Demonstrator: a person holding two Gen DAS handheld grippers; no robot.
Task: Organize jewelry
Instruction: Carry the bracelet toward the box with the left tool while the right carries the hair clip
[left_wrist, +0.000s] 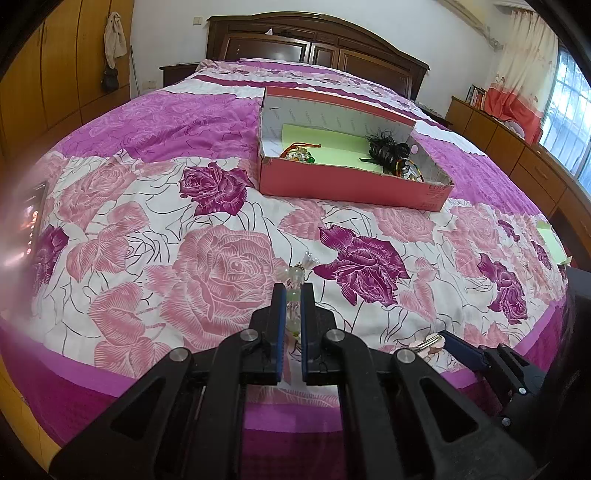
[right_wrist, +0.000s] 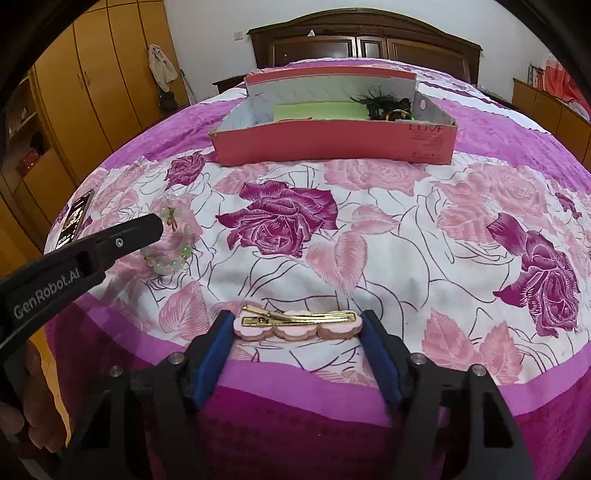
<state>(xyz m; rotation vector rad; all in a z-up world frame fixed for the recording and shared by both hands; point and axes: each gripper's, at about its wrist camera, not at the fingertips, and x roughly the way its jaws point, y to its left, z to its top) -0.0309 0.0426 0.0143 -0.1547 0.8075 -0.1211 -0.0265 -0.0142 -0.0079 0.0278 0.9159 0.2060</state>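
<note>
We see a bed (right_wrist: 369, 229) with a rose-print cover in pink, purple and white filling both views, its dark wooden headboard (right_wrist: 364, 40) at the far end. A pink cardboard box (left_wrist: 351, 184) sits on the cover well beyond both tools, long axis running left to right, open top up. Inside it lie a green sheet (left_wrist: 332, 146), a black feathered hair claw (left_wrist: 388, 147) at the right end and a beaded piece (left_wrist: 299, 153) at the left end. A phone (right_wrist: 75, 219) lies flat near the left edge of the bed.

Our left gripper (left_wrist: 293, 295) has its jaws drawn close, pinching a pale green and clear bead bracelet (left_wrist: 295, 277); in the right wrist view the bracelet's loop rests on the cover just past the jaw tip.

Our right gripper (right_wrist: 295, 325) has its jaws spread wide. Between them lies a pink scalloped hair clip (right_wrist: 295, 325) with a gold metal clasp, long axis left to right across the gap, its hinge end toward the left jaw. The clip rests near the front edge of the bed; whether the pads touch its ends we cannot tell.
</note>
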